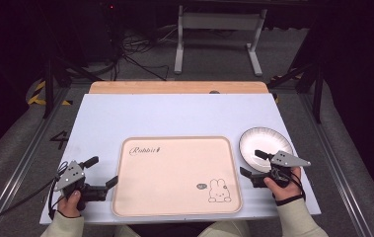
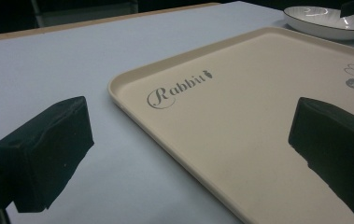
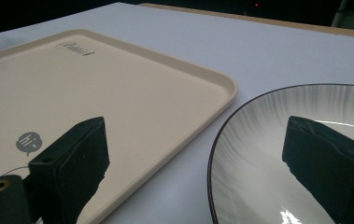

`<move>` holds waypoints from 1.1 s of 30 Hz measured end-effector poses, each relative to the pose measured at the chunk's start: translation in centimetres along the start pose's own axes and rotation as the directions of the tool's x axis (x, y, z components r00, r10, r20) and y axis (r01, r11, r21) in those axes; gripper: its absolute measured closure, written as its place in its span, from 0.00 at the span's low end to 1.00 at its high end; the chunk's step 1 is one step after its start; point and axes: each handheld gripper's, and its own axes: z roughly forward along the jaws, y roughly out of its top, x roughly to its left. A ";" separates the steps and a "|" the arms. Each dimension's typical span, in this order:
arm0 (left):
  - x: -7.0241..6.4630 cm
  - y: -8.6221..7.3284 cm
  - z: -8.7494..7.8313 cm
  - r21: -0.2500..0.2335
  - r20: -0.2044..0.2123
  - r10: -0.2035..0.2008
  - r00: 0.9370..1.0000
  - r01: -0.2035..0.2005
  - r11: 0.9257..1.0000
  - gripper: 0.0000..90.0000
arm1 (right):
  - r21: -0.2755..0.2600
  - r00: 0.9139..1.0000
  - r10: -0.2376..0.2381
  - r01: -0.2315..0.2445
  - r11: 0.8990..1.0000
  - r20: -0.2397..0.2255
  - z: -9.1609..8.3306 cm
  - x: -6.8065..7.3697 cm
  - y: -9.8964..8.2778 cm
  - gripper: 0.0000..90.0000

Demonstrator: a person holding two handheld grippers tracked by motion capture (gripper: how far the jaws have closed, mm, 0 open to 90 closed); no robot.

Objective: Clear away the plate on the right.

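- My left tool (image 1: 101, 173) sits at the near left of the pale blue worktop (image 1: 125, 113), jaws spread wide and holding nothing.
- From the left tool view, one jaw is over bare worktop, the other over the cream tray (image 2: 240, 121); the tray's left rim runs between them.
- Cannot tell whether the left jaws touch the surfaces below or hang just above.
- The tray lies flat at the near middle of the worktop, between my two tools. "Rabbit" lettering (image 1: 145, 150) is at its far left corner, a rabbit drawing (image 1: 218, 190) with a small "hi" bubble (image 3: 28, 143) at its near right.
- Nothing rests on the tray.
- The white plate (image 1: 253, 140) with a dark rim and grey radial streaks sits just beside the tray's right edge; a thin strip of worktop separates them.
- My right tool (image 1: 251, 163) is at the plate's near-left edge, jaws wide and empty.
- In the right tool view, one jaw is over the tray's right side, the other over the plate's inner surface (image 3: 258, 140); the gap between tray and plate lies between them.
- A bare wooden strip (image 1: 174, 87) shows along the far edge of the worktop.
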 end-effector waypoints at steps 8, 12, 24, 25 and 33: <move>0.0 0.0 0.0 0.005 0.003 0.000 1.000 0.000 1.000 0.00 | 0.000 1.000 0.006 -0.006 1.000 -0.010 0.0 -0.1 0.0 0.08; 0.0 0.0 0.0 0.005 0.001 0.001 1.000 -0.001 1.000 0.00 | 0.004 1.000 -0.001 0.001 1.000 -0.017 0.0 -0.1 0.0 0.07; 0.0 0.0 0.0 0.005 0.002 0.001 1.000 -0.001 1.000 0.00 | 0.018 0.999 -0.026 0.026 0.999 -0.037 0.1 0.1 0.0 0.08; 0.0 0.0 0.0 0.006 0.001 0.001 1.000 -0.001 1.000 0.00 | 0.016 0.999 -0.027 0.027 1.000 -0.037 0.1 0.1 0.0 0.08; 0.0 0.0 0.0 0.008 0.001 0.005 1.000 -0.005 1.000 0.00 | 0.005 0.999 -0.001 0.001 1.000 -0.049 0.0 -0.2 0.0 0.08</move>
